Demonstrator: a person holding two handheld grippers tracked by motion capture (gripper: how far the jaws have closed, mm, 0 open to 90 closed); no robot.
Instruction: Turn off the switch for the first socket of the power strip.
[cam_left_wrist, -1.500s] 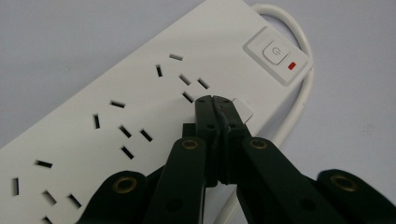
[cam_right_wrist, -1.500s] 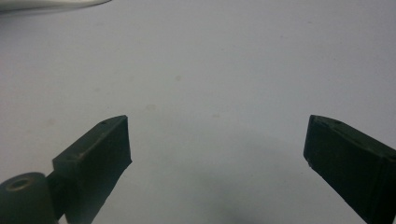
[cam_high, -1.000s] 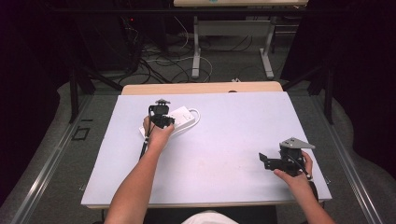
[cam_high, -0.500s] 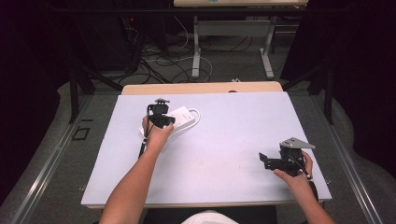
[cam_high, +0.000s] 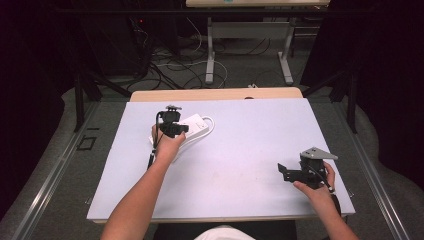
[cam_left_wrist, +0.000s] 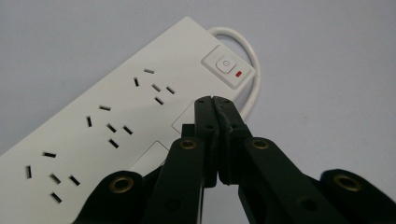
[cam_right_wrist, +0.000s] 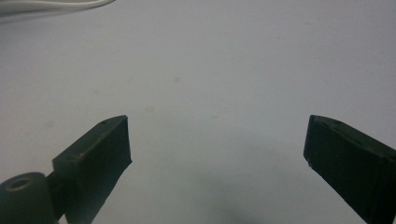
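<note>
Nearest the person, at the table's (cam_high: 240, 200) right front corner, the right hand (cam_high: 316, 186) holds the right hand-held gripper (cam_high: 286, 173) low over the pale surface. Its jaws stand wide apart with bare table between them, as the right gripper view (cam_right_wrist: 217, 140) shows; the grey three-cornered plate sits on its top.

Farther in, on the left half of the table, the left forearm (cam_high: 135, 205) reaches forward and the left hand (cam_high: 167, 142) holds the left hand-held gripper (cam_high: 181, 128) over a white power strip (cam_high: 196, 125). In the left gripper view the jaws are pressed together with nothing between them, and their tips (cam_left_wrist: 214, 103) hang over the strip's long edge, just short of its switch (cam_left_wrist: 227, 65). I cannot tell whether the tips touch the casing.

The power strip (cam_left_wrist: 107, 121) lies flat on the table with several rows of sockets facing up. A small red mark (cam_left_wrist: 239, 73) sits beside the switch at the end. A white cord (cam_left_wrist: 250, 70) loops out from that end and curves round beside the strip.

Beyond the table's far edge, cables lie on the floor (cam_high: 170, 65) between the legs of another table.
</note>
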